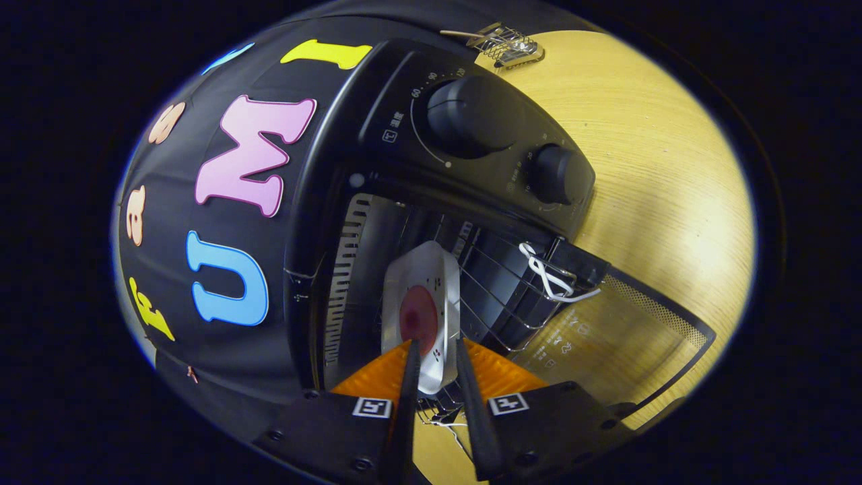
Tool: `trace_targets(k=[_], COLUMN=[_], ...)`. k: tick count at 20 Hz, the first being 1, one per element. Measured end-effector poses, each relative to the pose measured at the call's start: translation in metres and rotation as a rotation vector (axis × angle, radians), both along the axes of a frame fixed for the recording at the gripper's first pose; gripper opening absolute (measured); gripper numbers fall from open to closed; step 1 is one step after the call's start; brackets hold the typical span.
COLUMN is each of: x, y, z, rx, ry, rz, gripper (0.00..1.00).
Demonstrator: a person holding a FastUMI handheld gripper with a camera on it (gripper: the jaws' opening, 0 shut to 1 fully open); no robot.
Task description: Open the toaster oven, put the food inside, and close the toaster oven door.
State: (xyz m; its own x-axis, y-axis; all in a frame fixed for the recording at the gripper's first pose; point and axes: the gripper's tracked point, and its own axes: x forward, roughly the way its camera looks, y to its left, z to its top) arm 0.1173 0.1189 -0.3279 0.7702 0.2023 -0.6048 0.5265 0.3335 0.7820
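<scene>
Hand-held gripper (438, 350) grips one plate (423, 296) inside one open toaster oven (431, 168).

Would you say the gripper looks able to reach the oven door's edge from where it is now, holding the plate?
Probably not yet: the gripper is shut on the white plate over the wire rack. The open glass door lies beside it, unobstructed, once the plate is released.

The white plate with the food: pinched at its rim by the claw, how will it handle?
The white plate looks rigid, so it shouldn't flex. Held at one edge by the claw, it may tilt. Its smooth glossy rim could slip; the food sits flat, unlikely to roll.
</scene>
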Motion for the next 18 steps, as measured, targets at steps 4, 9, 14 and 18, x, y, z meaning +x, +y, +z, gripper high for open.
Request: trace_targets(k=[4,9,14,18], x=[-0.026,-0.06,-0.092,-0.13], y=[0.014,0.022,0.02,0.015], z=[0.009,0.024,0.044,0.033], rx=[0.004,-0.095,-0.329,-0.587], ry=[0.007,0.007,-0.049,-0.043], rz=[0.098,0.229,0.439,0.635], gripper=[0.84,0.98,0.98,0.98])
